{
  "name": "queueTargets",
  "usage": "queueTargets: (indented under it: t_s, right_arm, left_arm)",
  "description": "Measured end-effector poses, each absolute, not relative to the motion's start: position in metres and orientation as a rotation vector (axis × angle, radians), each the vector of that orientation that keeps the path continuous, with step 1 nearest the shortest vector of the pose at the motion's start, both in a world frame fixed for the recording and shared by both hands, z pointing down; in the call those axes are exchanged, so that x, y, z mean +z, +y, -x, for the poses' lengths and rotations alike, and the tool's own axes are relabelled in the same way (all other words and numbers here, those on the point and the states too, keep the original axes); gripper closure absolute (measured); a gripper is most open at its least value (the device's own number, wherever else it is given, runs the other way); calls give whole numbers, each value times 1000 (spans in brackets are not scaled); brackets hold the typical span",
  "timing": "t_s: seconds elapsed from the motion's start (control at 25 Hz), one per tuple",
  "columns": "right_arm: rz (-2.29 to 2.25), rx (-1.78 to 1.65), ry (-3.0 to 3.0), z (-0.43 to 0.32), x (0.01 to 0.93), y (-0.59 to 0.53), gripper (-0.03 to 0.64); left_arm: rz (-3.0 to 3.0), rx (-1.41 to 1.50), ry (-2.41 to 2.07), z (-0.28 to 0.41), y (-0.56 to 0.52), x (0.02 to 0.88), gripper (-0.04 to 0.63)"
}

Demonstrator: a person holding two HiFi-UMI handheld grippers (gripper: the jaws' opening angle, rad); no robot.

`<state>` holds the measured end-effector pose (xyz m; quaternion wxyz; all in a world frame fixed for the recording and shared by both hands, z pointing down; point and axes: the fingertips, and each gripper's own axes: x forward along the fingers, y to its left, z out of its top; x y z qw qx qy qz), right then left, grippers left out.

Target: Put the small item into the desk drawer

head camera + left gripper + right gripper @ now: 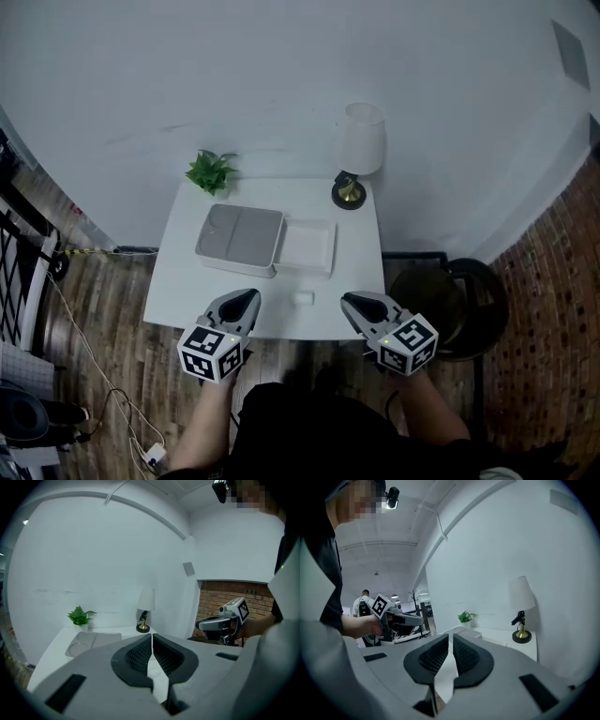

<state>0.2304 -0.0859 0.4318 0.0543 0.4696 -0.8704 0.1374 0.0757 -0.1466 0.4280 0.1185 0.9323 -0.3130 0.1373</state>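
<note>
Your left gripper (248, 298) hovers over the front edge of the tabletop (183, 281), left of the middle, pointing toward the back edge. Its 2 jaws are clenched tip to tip and grasp nothing. Your right gripper (352, 301) hangs over the same front edge, nearer the front right corner and angled slightly inward. Its 2 jaws are also clenched, with nothing between them. Each gripper's marker cube sits at the end nearest you, out past the front edge and above the wooden floor (103, 309).

The small item (302, 297), a pale white block, lies on the tabletop close to the front edge. It is between the 2 grippers and apart from both.

Just behind it, around the middle of the tabletop, stands the grey drawer unit (239, 236). Its top is split into 2 shallow sections. Its white drawer (307, 247) is pulled out toward the right edge. The small item lies just in front of that drawer, outside it, on the bare surface.

A potted plant (210, 172) stands at the back left corner. A lamp (360, 150) with a white shade and a dark base stands at the back right corner. A dark round stool (450, 298) stands on the floor just beside the right edge.
</note>
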Motion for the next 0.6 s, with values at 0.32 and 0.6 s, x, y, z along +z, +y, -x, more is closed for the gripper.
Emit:
queueTargets:
  t_s: [0.32, 0.6]
  right_arm:
    - [-1330, 385, -2600, -209, 442, -103, 558]
    - [-1269, 401, -2479, -174, 469, -129, 522]
  left_arm:
    - [-2719, 356, -930, -63, -173, 436, 578]
    - [-2726, 384, -850, -37, -206, 450, 578]
